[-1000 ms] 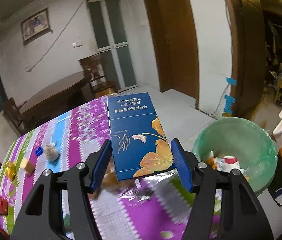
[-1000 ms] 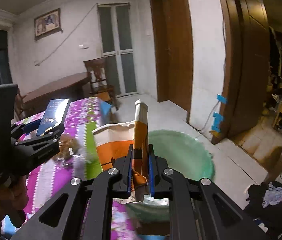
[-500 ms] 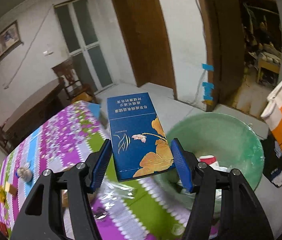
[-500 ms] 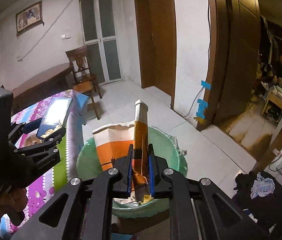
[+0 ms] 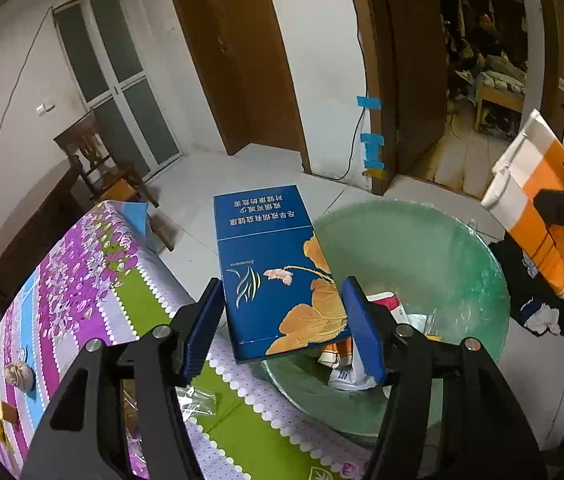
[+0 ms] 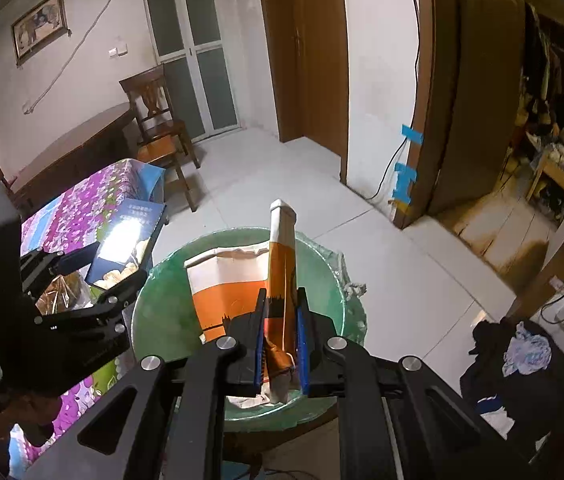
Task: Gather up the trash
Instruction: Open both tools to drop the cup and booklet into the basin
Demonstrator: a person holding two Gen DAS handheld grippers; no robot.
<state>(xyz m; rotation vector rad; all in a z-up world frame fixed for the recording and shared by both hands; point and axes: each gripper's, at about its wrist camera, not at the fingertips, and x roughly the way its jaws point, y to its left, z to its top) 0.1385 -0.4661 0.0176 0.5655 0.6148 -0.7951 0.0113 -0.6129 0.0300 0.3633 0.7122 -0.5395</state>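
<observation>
Green basin [image 5: 462,248] already held scraps as my left hand-held gripper [image 5: 282,324] clamped a blue box [image 5: 270,264], my right [image 6: 280,344] pinching an orange bag [image 6: 234,300]; bench [image 5: 82,264] litter remained.

The box [image 5: 270,272] is deep blue with gold leaves, a pink flower and white lettering. The bag [image 6: 238,288] is banded orange and white. The basin [image 5: 422,248] is pale green. The tablecloth [image 5: 90,264] has purple floral, green, blue and white stripes. Both grippers' pads [image 5: 202,328] are blue.

Both wrist cameras angle down, sharing the green basin [image 5: 422,248].
</observation>
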